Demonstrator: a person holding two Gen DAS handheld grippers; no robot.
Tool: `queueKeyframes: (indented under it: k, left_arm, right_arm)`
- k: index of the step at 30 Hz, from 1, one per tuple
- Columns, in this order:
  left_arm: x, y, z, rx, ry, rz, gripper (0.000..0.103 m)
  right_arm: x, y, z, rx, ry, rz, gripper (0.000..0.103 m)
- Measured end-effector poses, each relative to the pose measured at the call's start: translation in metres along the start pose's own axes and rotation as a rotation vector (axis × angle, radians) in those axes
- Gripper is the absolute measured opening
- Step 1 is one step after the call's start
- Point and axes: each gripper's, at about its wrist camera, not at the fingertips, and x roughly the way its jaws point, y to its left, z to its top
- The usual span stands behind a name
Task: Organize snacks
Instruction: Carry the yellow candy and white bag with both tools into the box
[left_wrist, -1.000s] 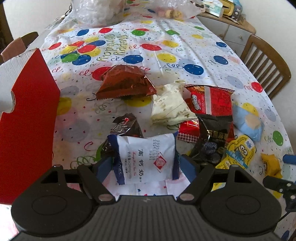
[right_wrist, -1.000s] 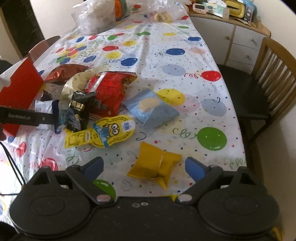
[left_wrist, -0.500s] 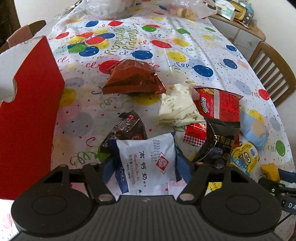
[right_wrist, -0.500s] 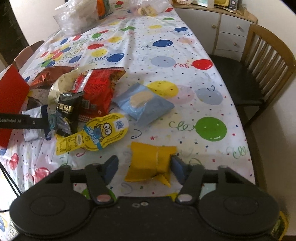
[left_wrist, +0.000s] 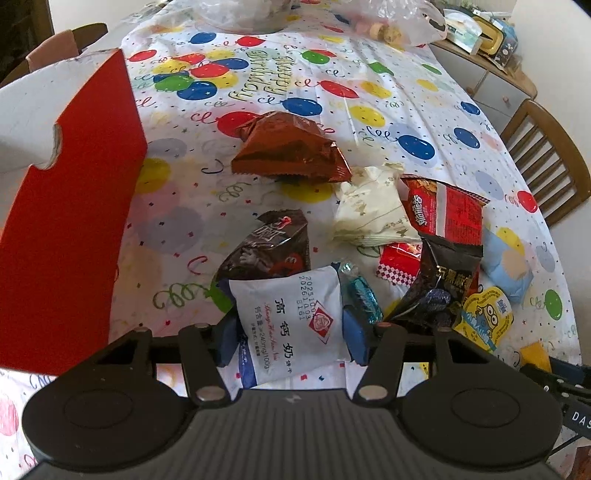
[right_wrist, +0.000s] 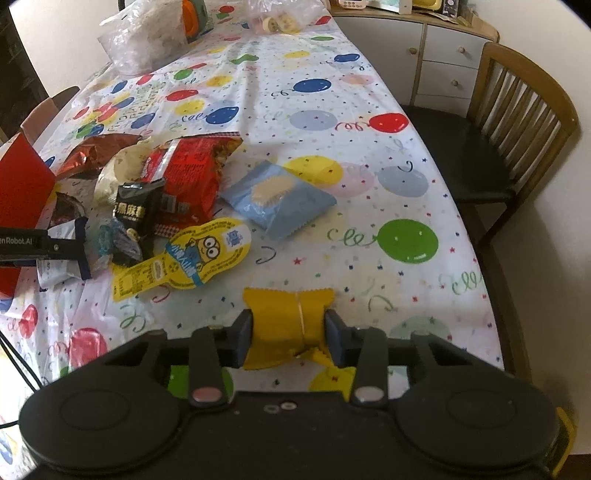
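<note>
Snacks lie scattered on our balloon-print worktop (right_wrist: 332, 74). Our left tongs (left_wrist: 291, 332) have just been closing and now press both sides of a white milk-tablet packet (left_wrist: 288, 317); only that view shows the red box (left_wrist: 70, 236) broadly and a teal candy (left_wrist: 364, 295). Our right tongs (right_wrist: 290, 332) have just been closing and now clamp a yellow packet (right_wrist: 284, 325); that view alone shows the chair seat (right_wrist: 461, 147).

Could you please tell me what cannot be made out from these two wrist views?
- Red box, left wrist view: its inside is hidden by its own wall.
- Yellow packet, right wrist view: its near end is hidden behind the right gripper.
- White packet, left wrist view: its lower edge is covered by the left gripper.
</note>
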Motion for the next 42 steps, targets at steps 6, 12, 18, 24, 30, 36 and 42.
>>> queueKeyframes:
  k: [6, 12, 18, 24, 30, 36, 42]
  left_arm:
    - [-0.015, 0.010, -0.004, -0.026, -0.013, -0.024, 0.056]
    - [-0.036, 0.023, -0.006, -0.034, -0.033, -0.041, 0.057]
    - [-0.060, 0.037, -0.008, -0.036, -0.052, -0.056, 0.056]
    - [-0.088, 0.055, -0.007, -0.039, -0.087, -0.073, 0.057]
    - [-0.113, 0.074, -0.002, -0.032, -0.119, -0.072, 0.057]
    - [-0.131, 0.098, 0.002, -0.030, -0.148, -0.071, 0.057]
    - [-0.148, 0.129, 0.008, -0.052, -0.173, -0.073, 0.057]
  right_arm:
    - [-0.012, 0.009, -0.004, 0.005, -0.001, 0.020, 0.039]
    - [-0.026, 0.028, -0.005, -0.014, -0.020, 0.039, 0.039]
    - [-0.043, 0.052, 0.000, -0.034, -0.054, 0.057, 0.039]
    - [-0.062, 0.084, 0.007, -0.060, -0.089, 0.084, 0.039]
    - [-0.076, 0.121, 0.015, -0.098, -0.120, 0.120, 0.039]
    - [-0.084, 0.161, 0.023, -0.139, -0.147, 0.154, 0.039]
    - [-0.089, 0.208, 0.035, -0.199, -0.177, 0.196, 0.039]
